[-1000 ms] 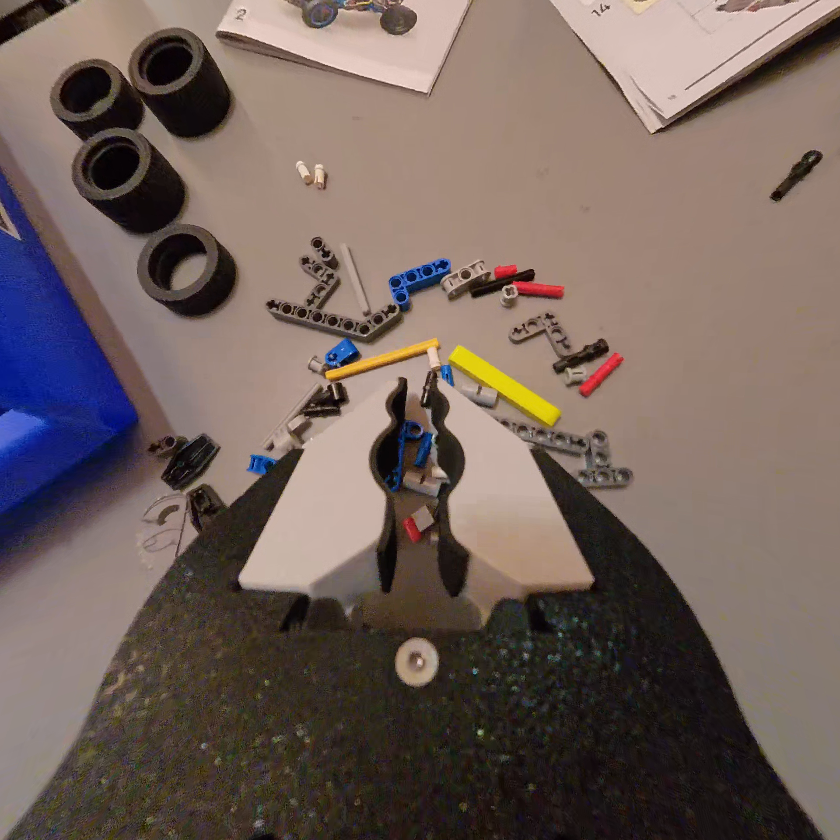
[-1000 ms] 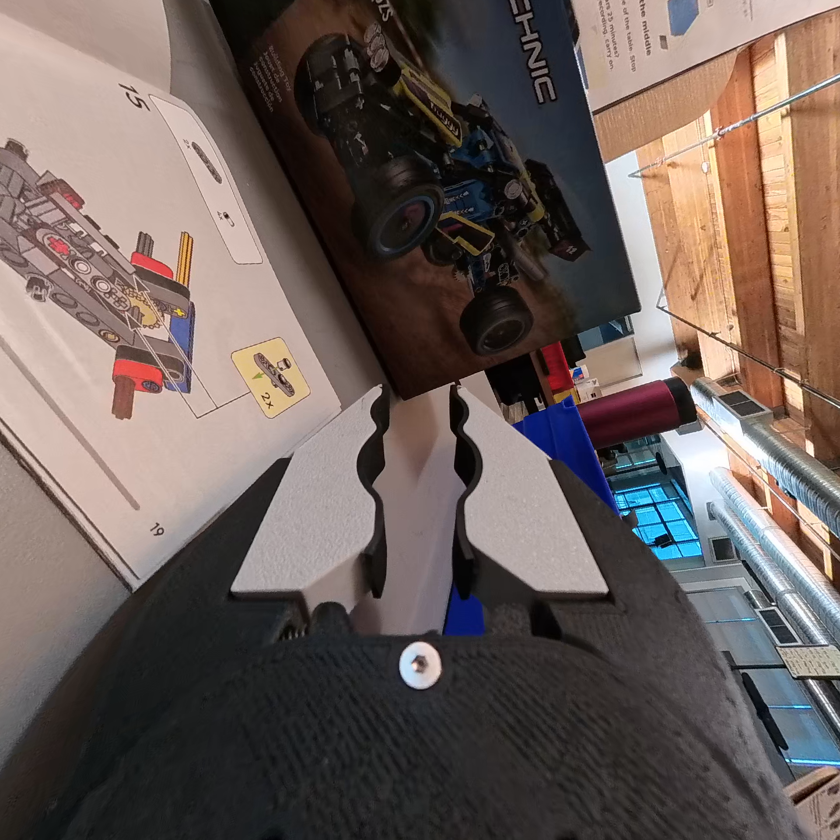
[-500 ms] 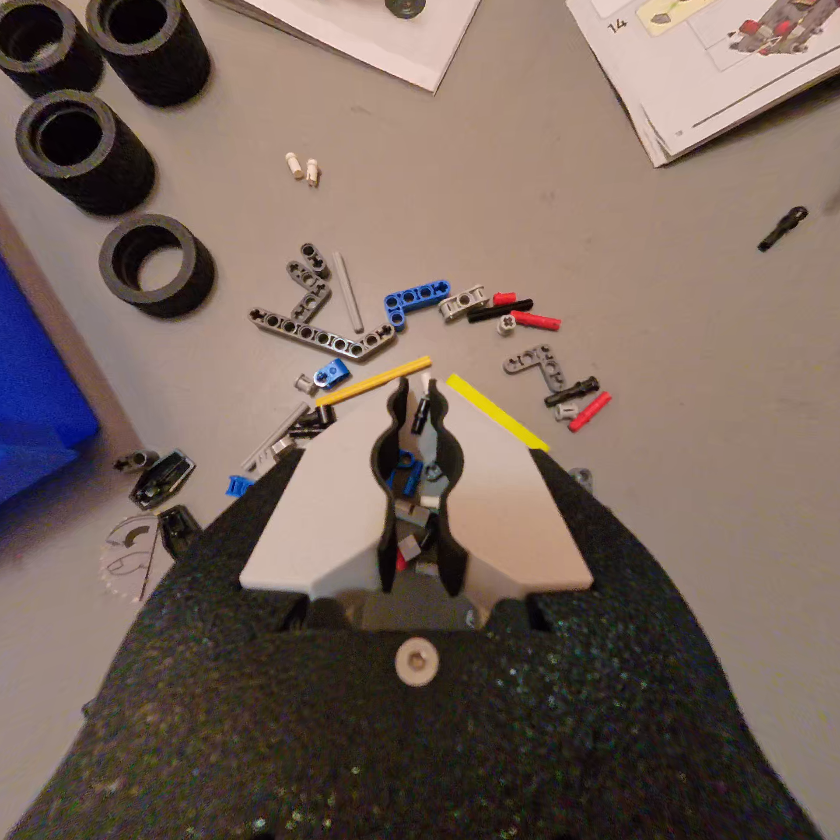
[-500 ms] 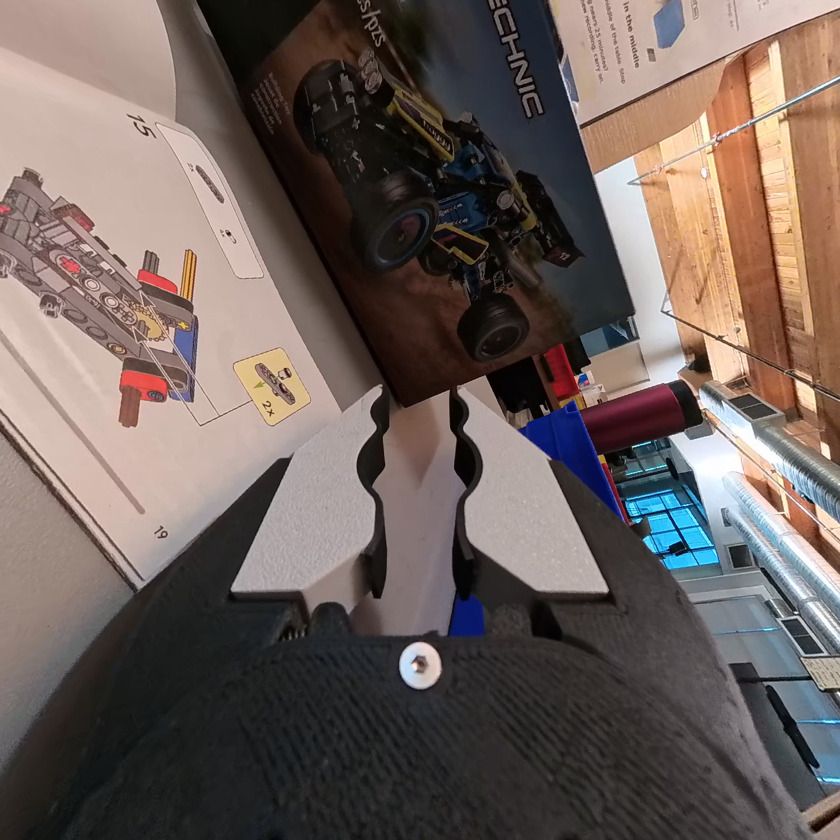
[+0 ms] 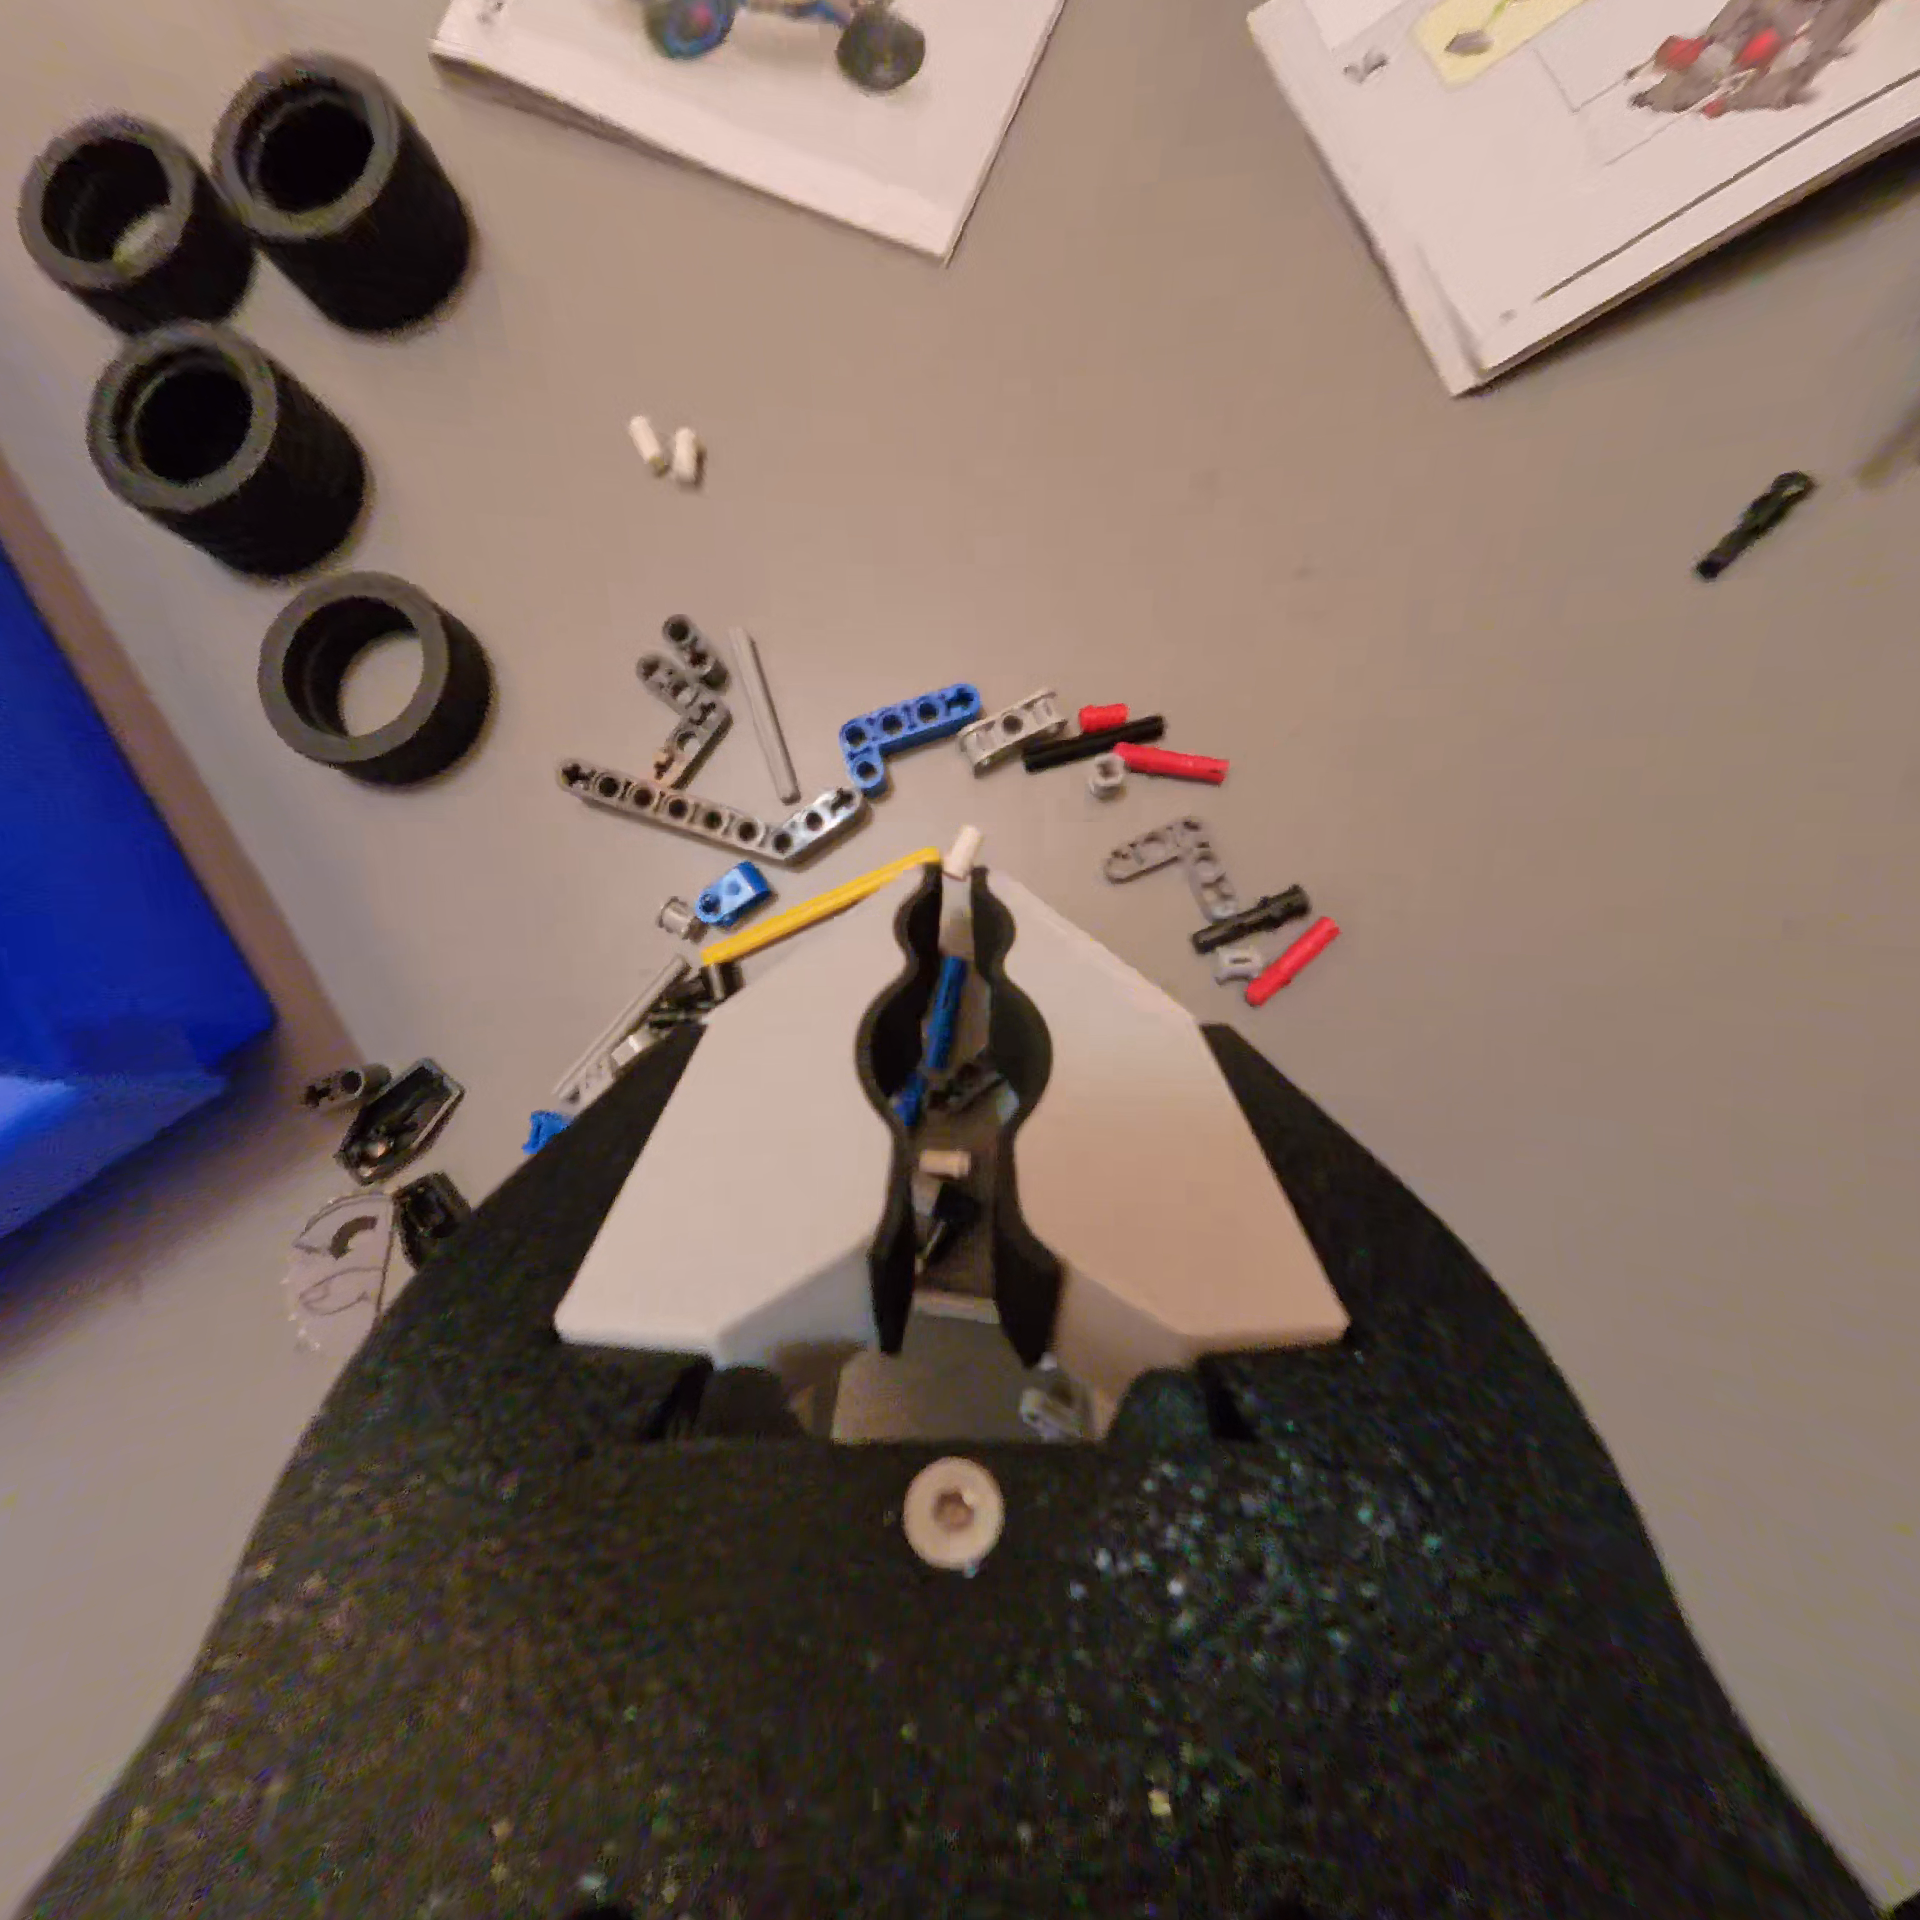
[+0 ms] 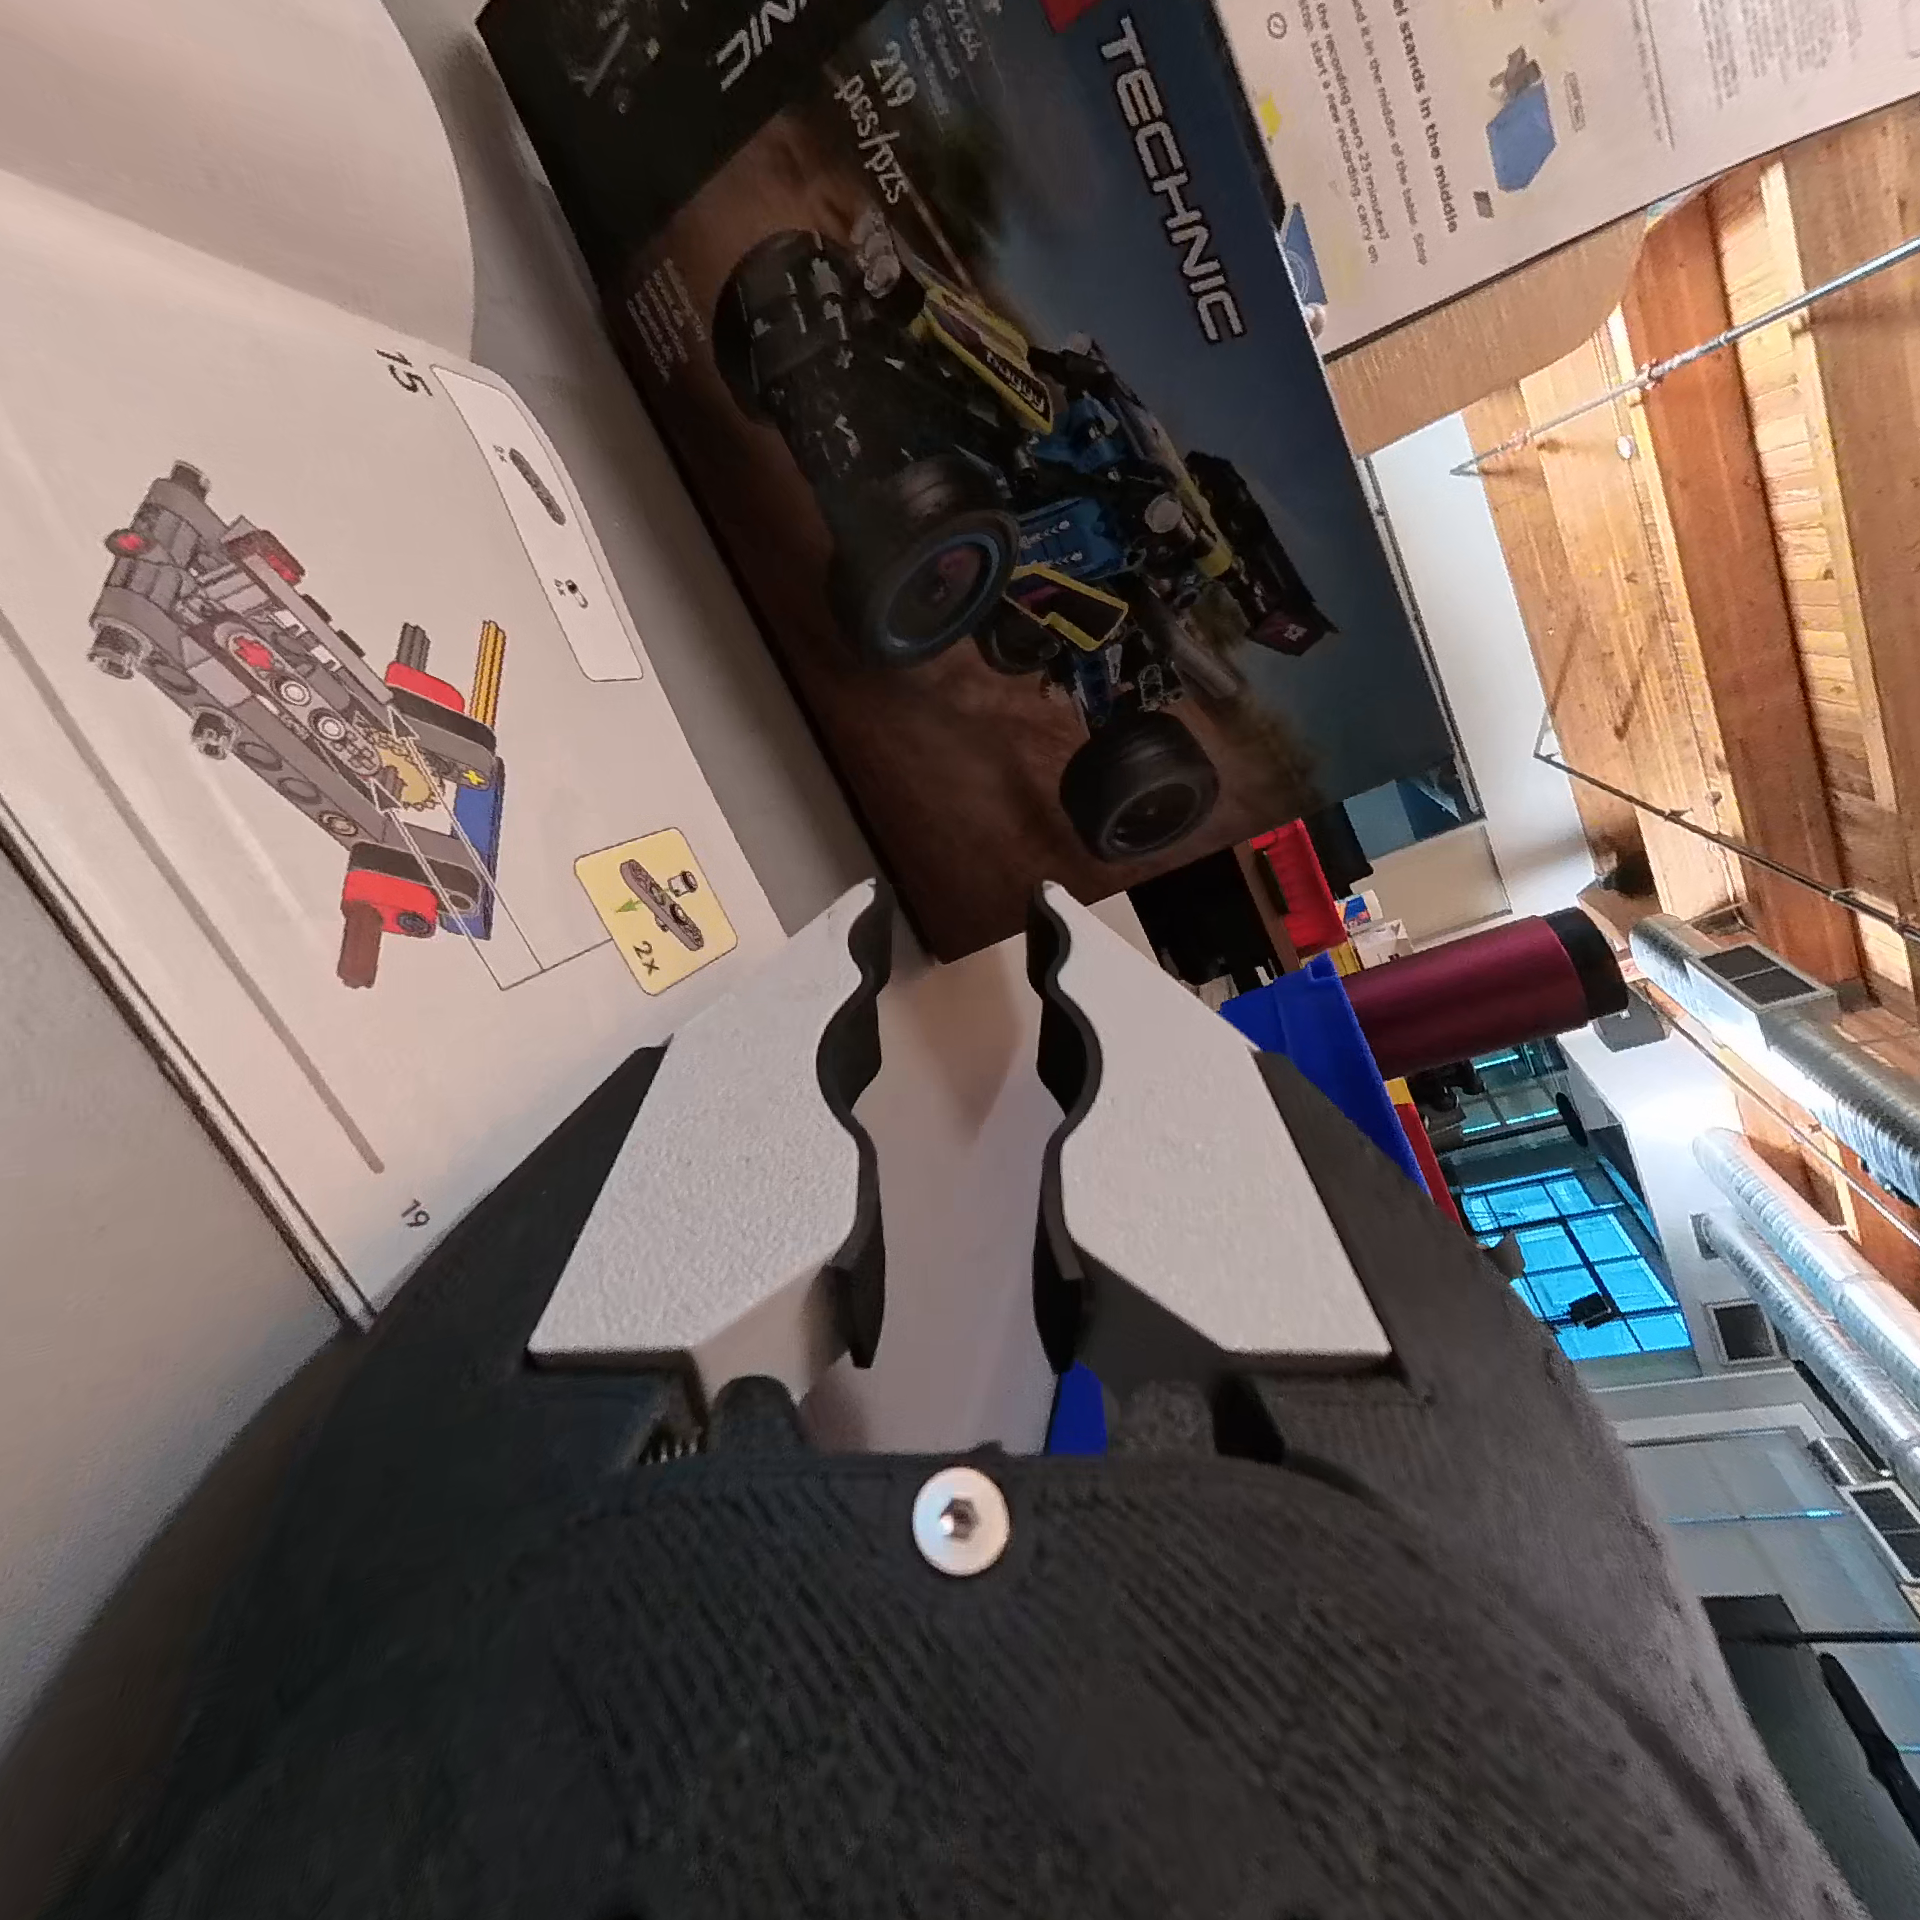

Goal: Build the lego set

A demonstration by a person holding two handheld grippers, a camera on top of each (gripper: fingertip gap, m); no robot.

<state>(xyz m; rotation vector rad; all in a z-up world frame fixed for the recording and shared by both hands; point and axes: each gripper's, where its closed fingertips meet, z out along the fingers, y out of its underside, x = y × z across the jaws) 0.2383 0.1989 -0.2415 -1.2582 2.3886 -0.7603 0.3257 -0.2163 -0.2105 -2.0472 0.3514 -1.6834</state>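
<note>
1. Blue bin [image 5: 94, 935] at the left edge of the grey tabletop [image 5: 1455, 1143]. Cannot tell what is inside.
2. In the right wrist view, another bit of blue bin [image 6: 1299, 1029] just past the right tongs [image 6: 961, 914], with a dark red bottle [image 6: 1475, 987] behind it. Inside hidden too.
3. Lego box [image 6: 987, 468] with a car picture, standing on its edge behind the open booklet [image 6: 260, 675].
4. Left tongs [image 5: 956, 883] pointing down at the pile of loose lego pieces [image 5: 717, 810] in the middle of the tabletop.
5. Tips pressed almost together, clamped on a small pin [image 5: 964, 847]. White end poking out past the tips.
6. Yellow stick [image 5: 821, 904] just left of the tips, partly under the left finger.
7. Blue bent piece [image 5: 904, 722] and red pins [image 5: 1169, 764] a little farther out, near the pile.
8. Four black tires [image 5: 312, 187] well apart from the pile, up at the far left.
9. Two small white pins [image 5: 665, 457] lying side by side between the tires and the pile.
10. One black pin [image 5: 1756, 525] alone at the far right.
11. Closed booklet [image 5: 748, 114] at the top of the left wrist view.
12. Right tongs tipped over sideways, low by the open booklet, aimed at the lego box.
13. Right tongs apart, with nothing between them.
</note>
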